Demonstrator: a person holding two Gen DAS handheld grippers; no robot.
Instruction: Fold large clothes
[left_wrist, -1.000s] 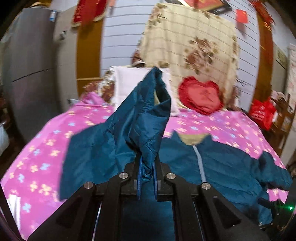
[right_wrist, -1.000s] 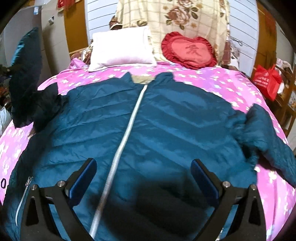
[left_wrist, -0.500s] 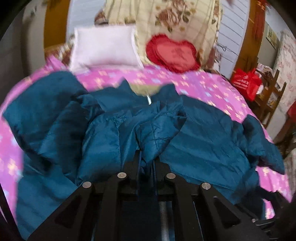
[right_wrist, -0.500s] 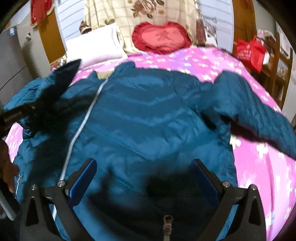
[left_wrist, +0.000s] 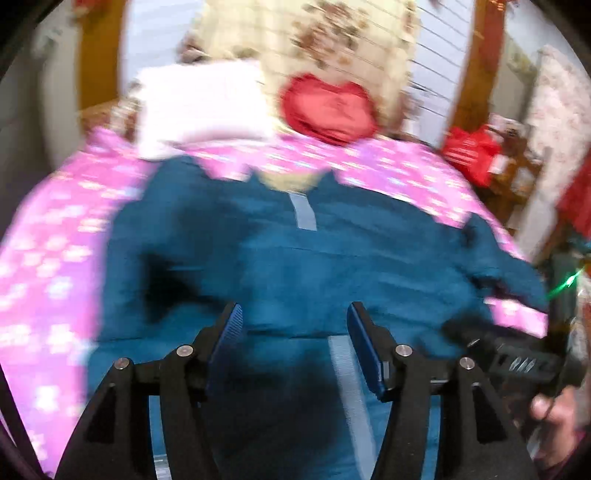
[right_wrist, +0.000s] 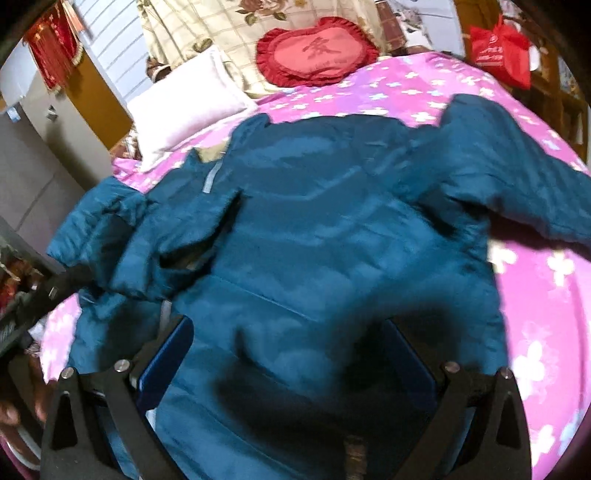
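**Left gripper lets go of the sleeve**

The left gripper (left_wrist: 294, 332), pinching a sleeve 0.5 s ago, is now hanging spread and empty above the teal jacket (right_wrist: 332, 236). The jacket is lying on the pink bedspread (right_wrist: 535, 317), its left sleeve (right_wrist: 155, 236) folded across the chest. The right gripper (right_wrist: 291, 354) is hovering spread over the hem.

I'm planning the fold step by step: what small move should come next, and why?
Probably send the open right gripper to the outstretched right sleeve of the teal quilted jacket; the left sleeve already lies folded across the front, and the open left gripper holds nothing.
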